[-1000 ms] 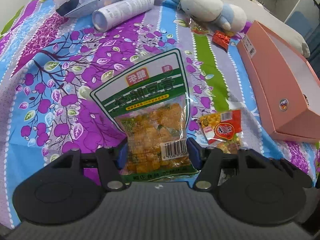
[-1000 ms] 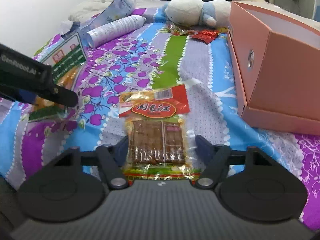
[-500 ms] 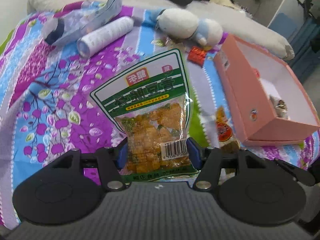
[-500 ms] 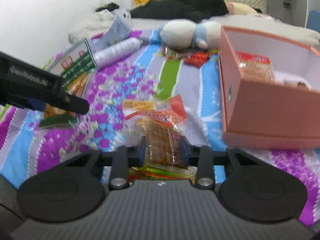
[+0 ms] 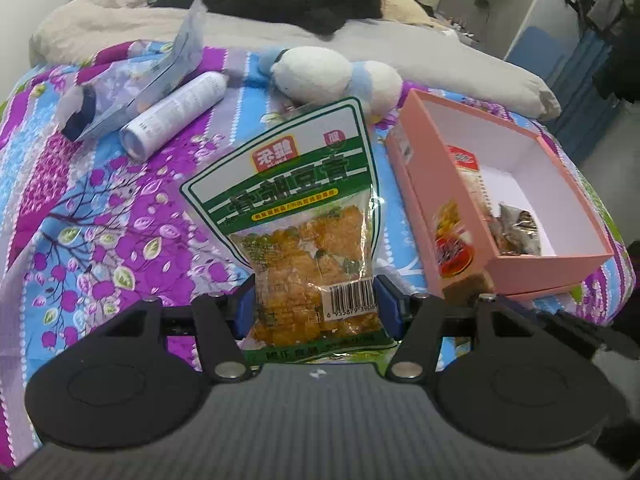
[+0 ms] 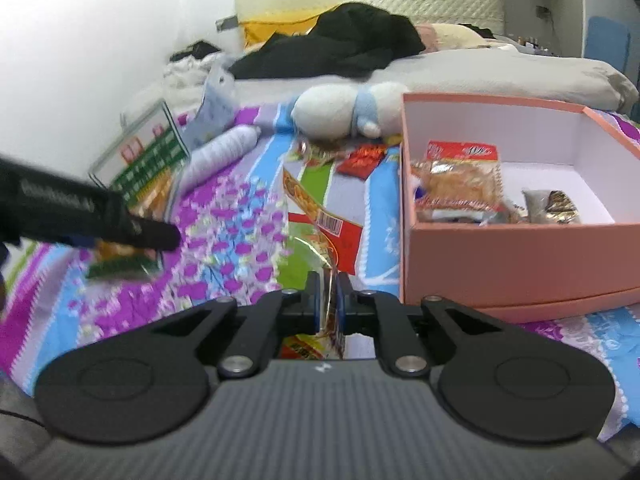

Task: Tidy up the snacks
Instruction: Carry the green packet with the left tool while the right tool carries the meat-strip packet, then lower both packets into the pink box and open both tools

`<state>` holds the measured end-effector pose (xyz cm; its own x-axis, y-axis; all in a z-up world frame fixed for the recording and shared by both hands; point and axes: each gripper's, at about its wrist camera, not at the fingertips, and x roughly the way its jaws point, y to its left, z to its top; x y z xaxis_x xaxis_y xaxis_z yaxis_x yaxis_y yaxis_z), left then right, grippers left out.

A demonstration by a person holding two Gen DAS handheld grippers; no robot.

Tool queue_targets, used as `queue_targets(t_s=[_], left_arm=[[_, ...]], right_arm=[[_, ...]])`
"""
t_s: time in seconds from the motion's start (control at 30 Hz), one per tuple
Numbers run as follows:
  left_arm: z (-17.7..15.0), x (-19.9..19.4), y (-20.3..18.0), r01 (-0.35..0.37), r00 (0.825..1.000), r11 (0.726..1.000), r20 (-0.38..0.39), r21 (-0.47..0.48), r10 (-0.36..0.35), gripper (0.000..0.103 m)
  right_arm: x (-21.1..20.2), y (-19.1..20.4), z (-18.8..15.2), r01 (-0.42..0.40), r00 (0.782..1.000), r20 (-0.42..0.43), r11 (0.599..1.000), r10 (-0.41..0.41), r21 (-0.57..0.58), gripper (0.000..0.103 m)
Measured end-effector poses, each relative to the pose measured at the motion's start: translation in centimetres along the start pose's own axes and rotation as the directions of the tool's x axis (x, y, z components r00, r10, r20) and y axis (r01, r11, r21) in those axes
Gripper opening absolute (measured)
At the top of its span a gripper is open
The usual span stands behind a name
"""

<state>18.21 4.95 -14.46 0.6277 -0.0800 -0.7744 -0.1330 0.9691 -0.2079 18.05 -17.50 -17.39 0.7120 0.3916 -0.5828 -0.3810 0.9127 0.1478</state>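
My left gripper (image 5: 316,308) is shut on a green-and-white bag of yellow fried snacks (image 5: 304,216), held upright above the bedspread; it also shows at the left of the right wrist view (image 6: 140,176). My right gripper (image 6: 330,300) is shut on a red-and-yellow snack packet (image 6: 320,220), lifted and folded edge-on between the jaws. The open pink box (image 6: 516,264) stands to the right and holds a red-topped snack bag (image 6: 460,180) and a dark foil packet (image 6: 556,204). The box also shows in the left wrist view (image 5: 556,260).
A white-and-blue plush toy (image 5: 332,76), a white spray can (image 5: 172,116) and a pale pouch (image 5: 148,80) lie at the back of the flowered bedspread (image 5: 100,220). Small red wrappers (image 6: 360,160) lie near the plush. Pillows and dark clothes lie beyond.
My right gripper closed on the red-and-yellow packet and lifted it off the bed. Both grippers rose, so the inside of the pink box came into view.
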Motion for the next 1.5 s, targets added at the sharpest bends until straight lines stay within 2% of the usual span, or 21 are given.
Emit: queue_targets(t_s=[0.17, 0.37, 0.6, 0.67, 0.8, 0.9, 1.17, 1.3, 1.4, 1.5], left_arm=[[1.3, -0.8, -2.3, 0.038, 0.999, 0.998, 0.02, 0.047, -0.039, 0.065], [3.4, -0.8, -5.9, 0.102, 0.993, 0.989, 0.054, 0.106, -0.109, 0.065], [6.9, 1.7, -10.7, 0.185, 0.979, 0.968, 0.055, 0.173, -0.197, 0.065], [8.1, 2.7, -12.2, 0.172, 0.981, 0.963, 0.049, 0.206, -0.186, 0.065], [10.5, 5.2, -14.5, 0.21, 0.974, 0.949, 0.03, 0.237, -0.223, 0.065], [12.1, 7.8, -15.7, 0.24, 0.97, 0.948, -0.007, 0.207, -0.244, 0.065], [15.4, 14.4, -18.5, 0.25, 0.966, 0.944, -0.118, 0.214, -0.229, 0.065], [15.5, 16.0, -19.5, 0.235, 0.968, 0.935, -0.145, 0.264, -0.203, 0.065], [14.9, 16.5, -19.4, 0.23, 0.968, 0.934, -0.158, 0.274, -0.193, 0.066], [14.6, 16.8, -19.1, 0.227, 0.967, 0.936, -0.175, 0.27, -0.185, 0.077]], right_arm=[[-2.9, -1.0, 1.9, 0.017, 0.998, 0.064, 1.0, -0.018, 0.014, 0.011], [-5.1, -3.2, 3.6, 0.071, 0.988, 0.136, 0.997, -0.076, 0.039, 0.011], [-5.0, -7.4, 6.2, 0.17, 0.964, 0.194, 0.982, -0.182, 0.076, 0.011], [-4.7, -8.2, 7.0, 0.237, 0.946, 0.215, 0.97, -0.242, 0.049, 0.011], [-3.3, -10.8, 8.3, 0.279, 0.934, 0.216, 0.959, -0.284, 0.055, 0.011], [-1.9, -12.8, 8.8, 0.303, 0.93, 0.194, 0.949, -0.313, 0.081, 0.011], [4.2, -17.5, 9.3, 0.286, 0.957, 0.009, 0.946, -0.291, 0.152, 0.012], [6.2, -18.8, 8.6, 0.29, 0.957, -0.066, 0.943, -0.282, 0.166, 0.014], [6.6, -19.0, 8.0, 0.3, 0.953, -0.091, 0.938, -0.288, 0.174, 0.016], [6.5, -19.1, 7.8, 0.293, 0.955, -0.096, 0.938, -0.28, 0.183, 0.021]])
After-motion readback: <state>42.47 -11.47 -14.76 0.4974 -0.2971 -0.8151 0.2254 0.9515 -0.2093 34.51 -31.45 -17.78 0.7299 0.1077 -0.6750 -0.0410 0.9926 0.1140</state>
